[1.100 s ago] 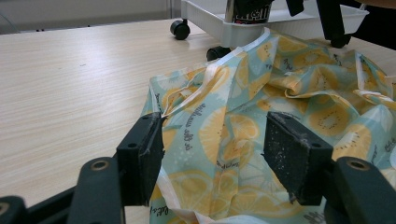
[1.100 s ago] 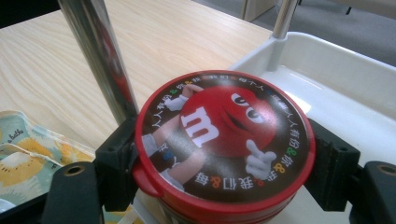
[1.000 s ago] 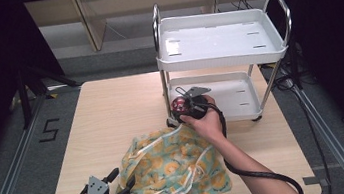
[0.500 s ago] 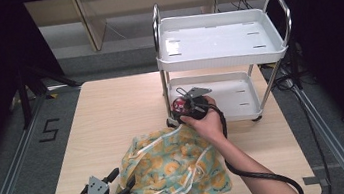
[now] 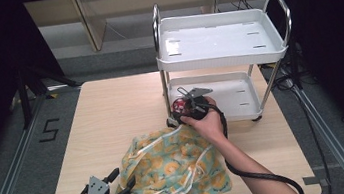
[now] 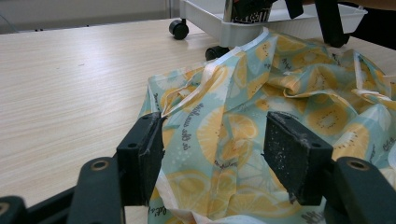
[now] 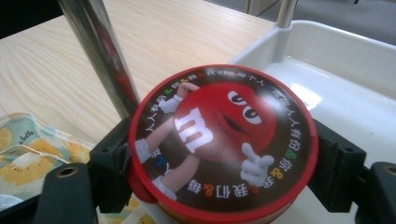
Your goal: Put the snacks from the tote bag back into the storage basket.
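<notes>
Candy tin held at the edge of the cart's lower shelf

Candy tin (image 7: 224, 140), round, with a red rim and a red cartoon figure on its lid, sits between the two jaws of the right gripper (image 5: 187, 109), which press on its sides and carry it. In the right gripper view the tin is just beside the chrome post (image 7: 100, 56) of the cart and partly over the rim of the white lower shelf (image 7: 345, 88). It seems to be still in the air, not yet resting on the shelf, but its bottom is hidden, so this is not certain.

The patterned bag (image 5: 177, 169), light blue with yellow fruit slices, lies crumpled on the wooden table (image 5: 111, 110) in front of the cart, its far edge touching the cart's base. The left gripper (image 6: 212, 161) is at the near corner of the bag, with jaws apart and cloth lying between them; they do not pinch it.

The work looks to be about half done for this tin: it is out of the bag and brought to the cart, and what remains is to move it inward over the shelf, lower it and let go. The top shelf (image 5: 218, 43) of the cart carries nothing.
</notes>
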The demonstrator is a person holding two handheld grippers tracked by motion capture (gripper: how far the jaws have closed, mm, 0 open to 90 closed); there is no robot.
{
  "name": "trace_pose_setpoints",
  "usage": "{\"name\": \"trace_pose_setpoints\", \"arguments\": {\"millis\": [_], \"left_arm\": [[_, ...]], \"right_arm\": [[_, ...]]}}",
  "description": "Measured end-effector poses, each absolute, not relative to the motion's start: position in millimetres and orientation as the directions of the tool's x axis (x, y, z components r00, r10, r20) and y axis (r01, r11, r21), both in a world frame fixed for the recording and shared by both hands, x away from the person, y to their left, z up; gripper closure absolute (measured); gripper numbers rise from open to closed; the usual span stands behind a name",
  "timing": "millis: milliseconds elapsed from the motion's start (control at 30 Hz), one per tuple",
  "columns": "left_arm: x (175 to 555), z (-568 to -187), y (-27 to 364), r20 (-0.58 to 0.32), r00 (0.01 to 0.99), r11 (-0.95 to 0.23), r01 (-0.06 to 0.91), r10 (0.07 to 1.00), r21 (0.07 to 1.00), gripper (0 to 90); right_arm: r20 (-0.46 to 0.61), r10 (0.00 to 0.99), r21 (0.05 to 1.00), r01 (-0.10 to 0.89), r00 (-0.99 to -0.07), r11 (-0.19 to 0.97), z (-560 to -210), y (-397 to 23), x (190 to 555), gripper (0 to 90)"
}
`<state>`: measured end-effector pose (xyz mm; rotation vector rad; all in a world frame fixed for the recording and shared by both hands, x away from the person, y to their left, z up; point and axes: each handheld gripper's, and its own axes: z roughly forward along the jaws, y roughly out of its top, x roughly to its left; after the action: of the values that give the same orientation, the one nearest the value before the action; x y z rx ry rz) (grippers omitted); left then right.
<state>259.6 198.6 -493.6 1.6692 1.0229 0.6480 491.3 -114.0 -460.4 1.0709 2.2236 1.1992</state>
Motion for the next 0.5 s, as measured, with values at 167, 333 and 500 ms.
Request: {"name": "trace_pose_setpoints", "arguments": {"millis": [167,333,500], "left_arm": [[260.0,-493.8,198.6,-0.065,0.495,-0.107,0.310,0.866,0.945,37.3],[260.1,-493.7,198.9,-0.063,0.496,-0.109,0.309,0.866,0.945,37.3],[260.3,-494.0,198.5,-0.065,0.497,-0.104,0.306,0.865,0.946,37.3]], "right_arm": [[0.017,0.786,0.831,0.445,-0.619,0.333,-460.9,-113.9,490.7,20.5],[0.021,0.786,0.830,0.450,-0.618,0.331,-460.9,-113.8,489.6,19.0],[0.016,0.786,0.830,0.446,-0.618,0.334,-460.0,-113.3,487.5,17.9]]}}
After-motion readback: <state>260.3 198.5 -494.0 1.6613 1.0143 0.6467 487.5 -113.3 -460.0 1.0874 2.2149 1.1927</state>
